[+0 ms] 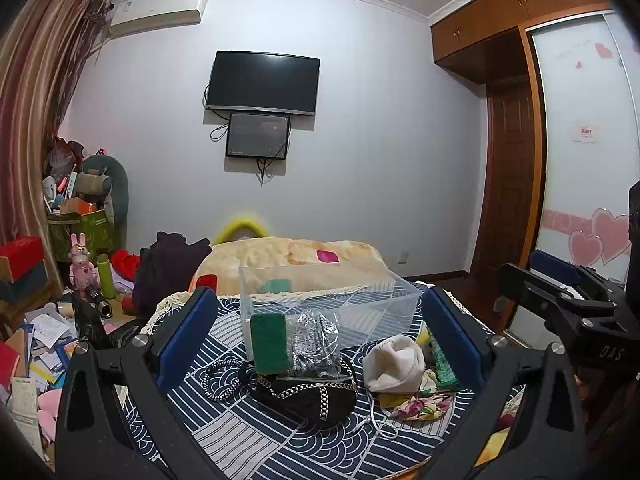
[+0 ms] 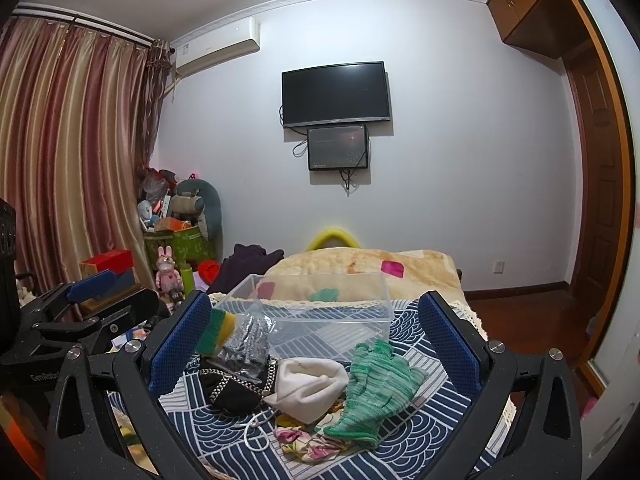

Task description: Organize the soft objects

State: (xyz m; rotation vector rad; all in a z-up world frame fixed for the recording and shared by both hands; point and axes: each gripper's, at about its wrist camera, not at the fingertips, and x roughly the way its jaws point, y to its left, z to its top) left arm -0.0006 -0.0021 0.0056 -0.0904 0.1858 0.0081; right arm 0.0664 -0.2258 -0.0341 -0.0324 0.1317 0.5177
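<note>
Before clear bin – gloves, sponge, pouch

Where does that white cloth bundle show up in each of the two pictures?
Left wrist view: white bundle lies right of centre, low, on the patterned cloth, right of the black bag.
Right wrist view: white bundle lies near centre, low, between the black bag and the green glove.
Shared landmark: the clear bin sits just behind it in both.
</note>
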